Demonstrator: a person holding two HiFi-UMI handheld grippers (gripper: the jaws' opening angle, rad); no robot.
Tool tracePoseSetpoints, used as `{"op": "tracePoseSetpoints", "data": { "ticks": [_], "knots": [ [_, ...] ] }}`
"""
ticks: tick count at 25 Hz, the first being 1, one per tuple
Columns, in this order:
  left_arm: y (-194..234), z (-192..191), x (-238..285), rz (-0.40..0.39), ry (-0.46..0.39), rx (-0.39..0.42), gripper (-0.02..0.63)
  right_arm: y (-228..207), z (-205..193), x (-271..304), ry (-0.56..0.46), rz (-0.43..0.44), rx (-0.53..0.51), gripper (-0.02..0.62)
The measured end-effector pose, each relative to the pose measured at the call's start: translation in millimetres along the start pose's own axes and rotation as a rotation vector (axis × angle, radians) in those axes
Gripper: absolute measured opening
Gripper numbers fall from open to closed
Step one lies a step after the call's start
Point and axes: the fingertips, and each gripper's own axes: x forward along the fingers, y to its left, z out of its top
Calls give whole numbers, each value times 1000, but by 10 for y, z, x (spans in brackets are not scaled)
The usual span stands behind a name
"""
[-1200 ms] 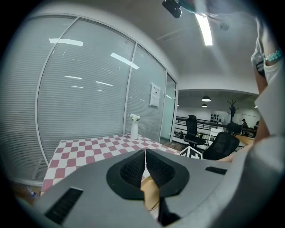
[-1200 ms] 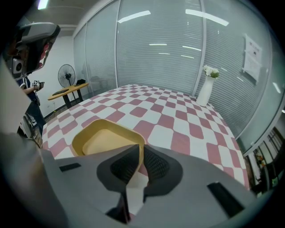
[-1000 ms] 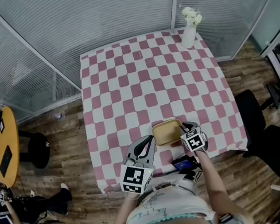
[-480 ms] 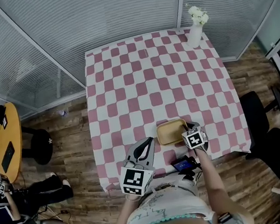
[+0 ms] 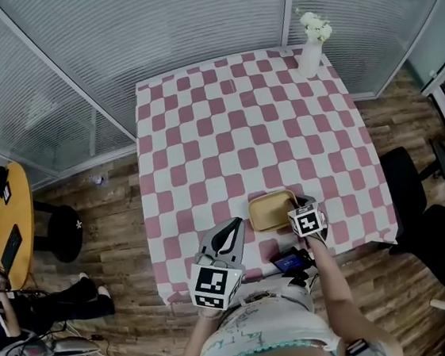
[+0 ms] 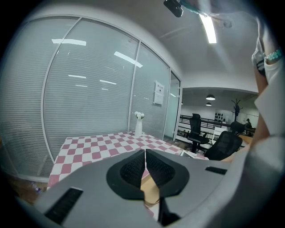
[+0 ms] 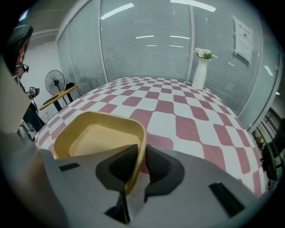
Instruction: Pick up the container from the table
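Right tongs pinching the wall of a tan container at the near edge of a checked table.

A shallow tan container with rounded corners sits over the pink-and-white checked table, close to the near edge and right of centre; whether it touches the cloth cannot be told. Its inside shows only a bare tan floor. The right gripper is clenched on the container's right-hand wall, one jaw inside and one outside. The left gripper hovers just left of the container, apart from it, its jaws pressed together on nothing. At the far right corner a white vase holds white flowers.
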Motion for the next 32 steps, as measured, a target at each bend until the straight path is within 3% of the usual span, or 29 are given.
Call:
{"op": "tracePoseSetpoints", "data": {
  "ticks": [6,17,26,32],
  "knots": [
    [-49,-16,25,-23,6,3,18,-9,-1,11,-19,15,45,43],
    [-119,-42,58,-50,15,-5,18,-13,-21,9,-21,-1,32,40],
    [-66,-73,-9,-38,18,-20,18,-36,3,-12,-55,34,272,15],
    [-66,-80,-29,-37,21,-17,18,-30,145,-64,-87,35,333,14]
  ]
}}
